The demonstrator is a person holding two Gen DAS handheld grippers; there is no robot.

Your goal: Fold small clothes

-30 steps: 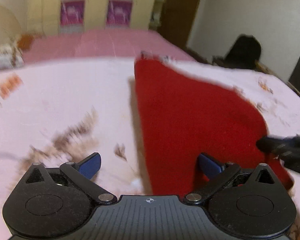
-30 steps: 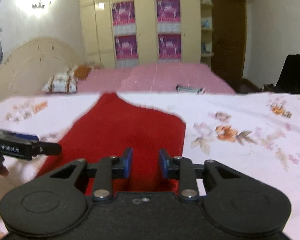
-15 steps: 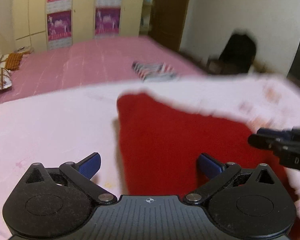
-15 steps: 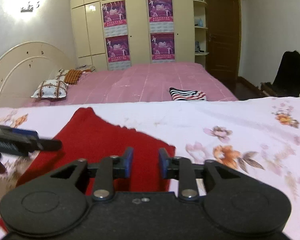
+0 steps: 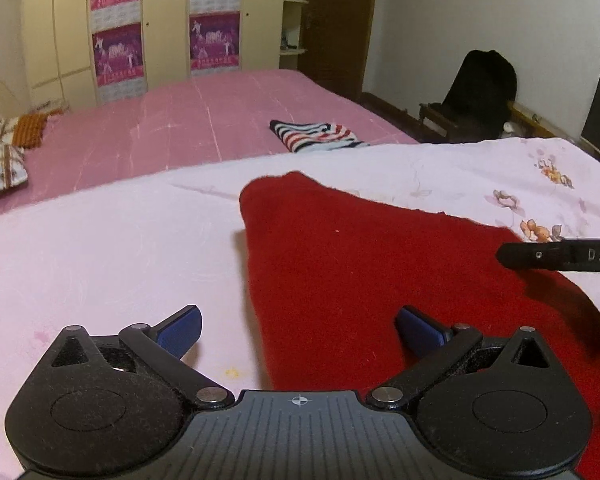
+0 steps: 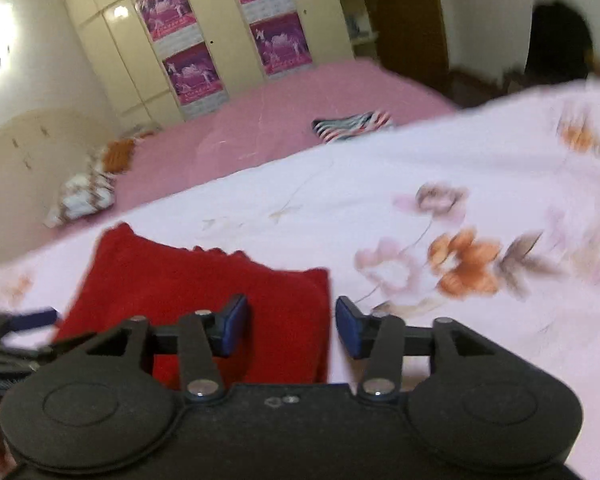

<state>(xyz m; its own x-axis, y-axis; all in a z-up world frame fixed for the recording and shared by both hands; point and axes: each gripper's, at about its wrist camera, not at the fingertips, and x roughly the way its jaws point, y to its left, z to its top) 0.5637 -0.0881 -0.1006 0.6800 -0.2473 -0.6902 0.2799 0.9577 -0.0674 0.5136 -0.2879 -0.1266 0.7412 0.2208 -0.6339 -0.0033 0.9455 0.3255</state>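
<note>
Just ahead of the left gripper (image 5: 298, 326) a red garment (image 5: 364, 264) lies flat on the pale floral sheet (image 5: 100, 248); its left edge runs between that gripper's blue fingertips (image 5: 180, 326), which stand wide apart and grip nothing; the right-hand tip sits over the red cloth, the left-hand one over bare sheet. Off to its right the right gripper (image 6: 290, 328) pokes in above the garment's far side; in its own blurred view its jaws are parted, nothing between them, the garment's right edge just below the gap. Beyond both grippers, well apart from the red piece, a striped folded garment (image 5: 320, 136) rests on the pink bed (image 5: 180, 120); farther still stand cream wardrobes with purple posters (image 5: 118, 46).
</note>
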